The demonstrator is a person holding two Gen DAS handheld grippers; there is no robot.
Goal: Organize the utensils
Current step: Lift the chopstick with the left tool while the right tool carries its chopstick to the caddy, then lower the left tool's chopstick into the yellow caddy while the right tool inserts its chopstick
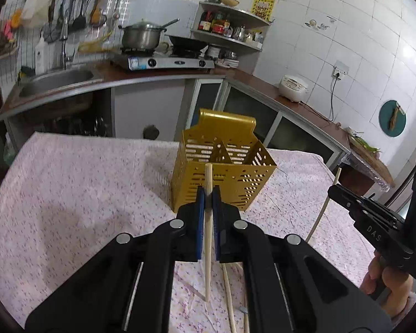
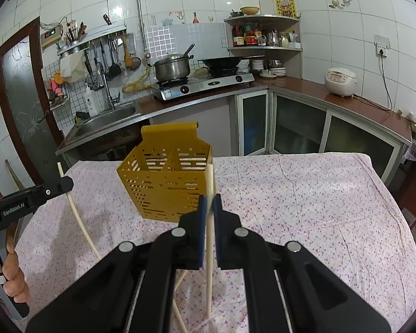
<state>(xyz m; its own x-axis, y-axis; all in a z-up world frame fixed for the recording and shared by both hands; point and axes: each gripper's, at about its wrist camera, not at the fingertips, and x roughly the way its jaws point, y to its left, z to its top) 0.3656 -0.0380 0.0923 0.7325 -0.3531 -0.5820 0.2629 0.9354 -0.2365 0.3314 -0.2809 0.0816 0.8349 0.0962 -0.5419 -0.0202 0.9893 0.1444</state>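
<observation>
Golden-yellow perforated metal formed the utensil caddy (image 1: 222, 166), which stood on the bench (image 1: 83, 194) near the centre of the left wrist frame, its inside split by a divider into two compartments and a flat tab rising from its back wall. In the right wrist view the same caddy (image 2: 166, 186) sat left of centre on the flower-printed cloth.

The left claw (image 1: 208, 194) was clenched on a pale wooden chopstick (image 1: 208, 236), held nearly upright, its top end showing against the caddy's front wall and its lower end down near the cloth. The right claw (image 2: 209, 202) gripped a second chopstick (image 2: 210, 236) the same way, its top beside the caddy's right corner.

At the right edge of the left wrist frame the right claw (image 1: 335, 191) showed from the side with its chopstick (image 1: 323, 208) slanting. At the left edge of the right wrist frame the left claw (image 2: 65, 184) appeared likewise.

More loose chopsticks (image 1: 228, 297) lay on the cloth low in the frame, under the claws.

Behind, a kitchen counter carried a sink (image 2: 108, 119), a gas stove (image 2: 205, 83) with a steel pot (image 2: 172, 68) and a wok (image 2: 220, 61), and a rice cooker (image 2: 340, 82).
</observation>
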